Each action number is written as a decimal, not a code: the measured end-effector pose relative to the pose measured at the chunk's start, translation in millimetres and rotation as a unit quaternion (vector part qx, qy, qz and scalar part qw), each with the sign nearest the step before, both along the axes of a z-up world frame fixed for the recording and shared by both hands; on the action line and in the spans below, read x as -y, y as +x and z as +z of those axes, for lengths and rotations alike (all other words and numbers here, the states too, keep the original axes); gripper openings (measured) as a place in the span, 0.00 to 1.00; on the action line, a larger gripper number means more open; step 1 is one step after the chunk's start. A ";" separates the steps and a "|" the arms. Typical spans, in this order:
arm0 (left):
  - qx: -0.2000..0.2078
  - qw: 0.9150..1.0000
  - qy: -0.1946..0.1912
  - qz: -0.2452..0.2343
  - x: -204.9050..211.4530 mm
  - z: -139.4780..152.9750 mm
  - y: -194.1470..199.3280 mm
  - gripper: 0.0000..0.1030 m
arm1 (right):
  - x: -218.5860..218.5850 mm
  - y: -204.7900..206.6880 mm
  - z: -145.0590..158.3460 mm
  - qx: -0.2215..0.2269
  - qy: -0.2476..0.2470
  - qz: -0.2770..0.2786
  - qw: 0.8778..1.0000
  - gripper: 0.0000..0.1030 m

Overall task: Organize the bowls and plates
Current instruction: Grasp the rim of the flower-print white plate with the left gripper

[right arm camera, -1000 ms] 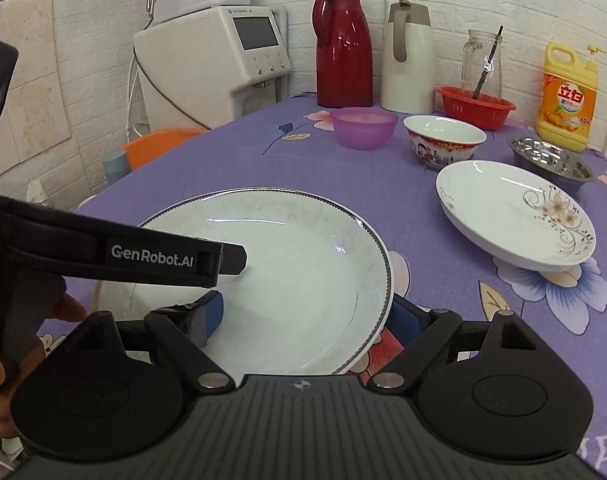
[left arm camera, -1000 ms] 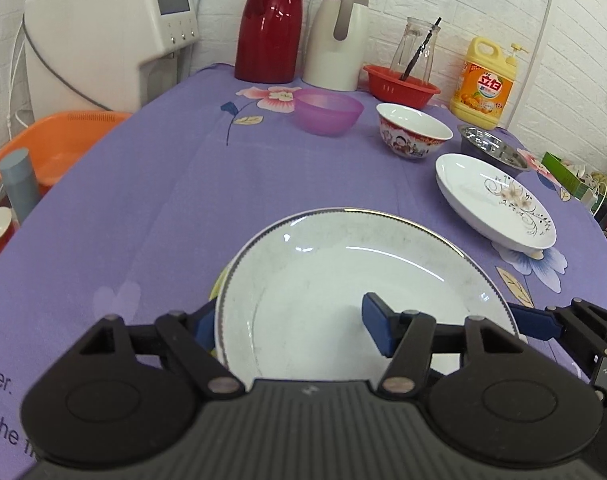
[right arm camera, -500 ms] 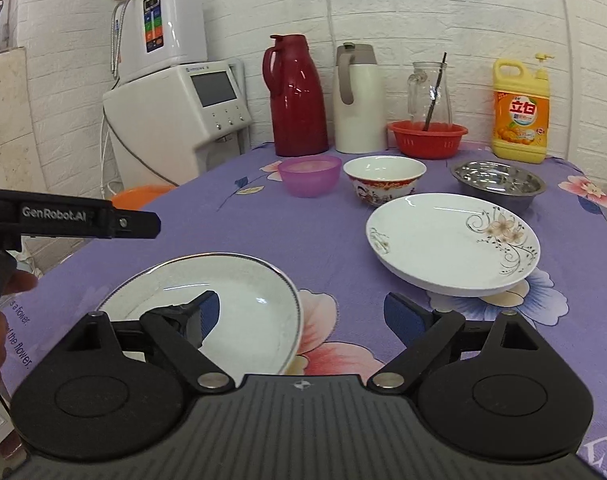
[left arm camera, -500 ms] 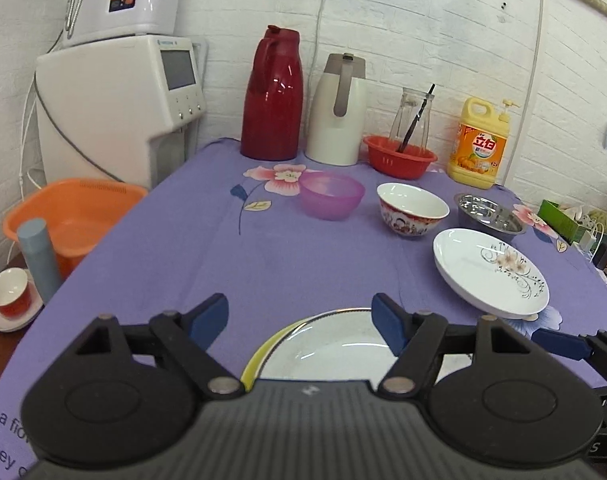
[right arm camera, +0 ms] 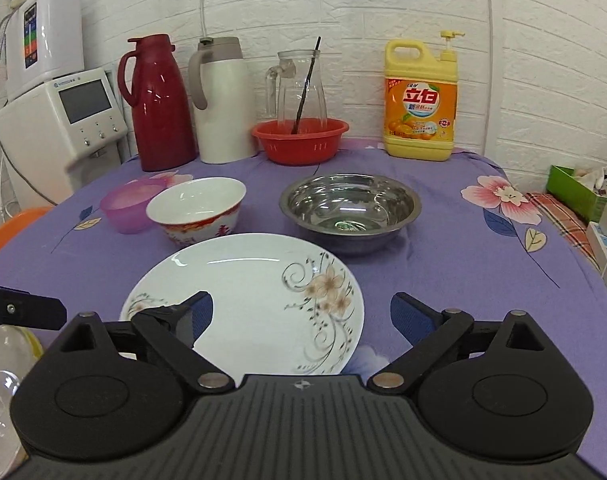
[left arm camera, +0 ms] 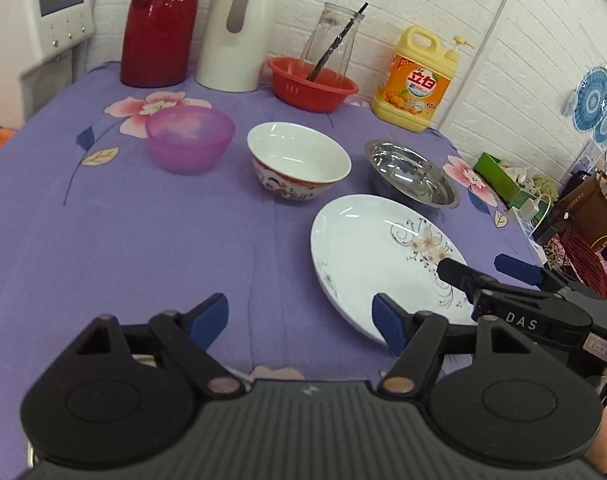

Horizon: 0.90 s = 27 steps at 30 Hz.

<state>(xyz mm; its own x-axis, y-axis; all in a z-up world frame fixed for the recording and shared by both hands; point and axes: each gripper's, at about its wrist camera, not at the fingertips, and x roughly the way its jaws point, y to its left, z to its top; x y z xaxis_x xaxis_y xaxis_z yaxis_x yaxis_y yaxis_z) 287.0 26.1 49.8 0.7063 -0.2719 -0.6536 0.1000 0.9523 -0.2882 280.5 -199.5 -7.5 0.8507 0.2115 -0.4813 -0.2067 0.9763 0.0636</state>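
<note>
Floral plate (right arm camera: 255, 296) lies just ahead — between right claw's (right arm camera: 303, 320) spread fingers.

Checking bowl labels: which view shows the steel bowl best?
The right wrist view: the steel bowl sits near centre, its whole rim and inside visible. In the left wrist view it lies off to the right, more distorted, its near edge behind the plate.

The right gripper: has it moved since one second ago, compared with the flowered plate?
Yes. The right gripper has moved rightward and toward the flowered plate, which now lies directly before its open fingers; earlier it was at the plain plate, with the flowered plate off to its right.
</note>
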 end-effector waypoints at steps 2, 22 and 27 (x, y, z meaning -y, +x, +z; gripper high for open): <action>-0.007 1.000 0.011 -0.001 10.7 -0.6 15.4 0.69 | 6.6 18.0 -7.5 -0.010 -0.001 -0.009 1.000 1.00; -0.027 0.996 0.086 -0.027 63.7 -40.4 91.3 0.69 | 4.0 30.2 -31.6 -0.057 0.005 0.007 0.998 1.00; -0.039 0.995 0.083 -0.027 62.2 -37.6 95.3 0.69 | 4.1 32.4 -30.9 -0.062 0.001 0.001 0.998 1.00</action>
<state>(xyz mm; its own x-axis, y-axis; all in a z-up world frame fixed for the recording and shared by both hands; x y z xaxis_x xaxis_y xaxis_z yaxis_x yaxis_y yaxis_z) 382.3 -36.1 12.2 0.6385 -0.1913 -0.7455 0.1350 0.9814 -0.1362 312.8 -203.7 -38.4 0.7847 0.2145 -0.5816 -0.1989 0.9757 0.0914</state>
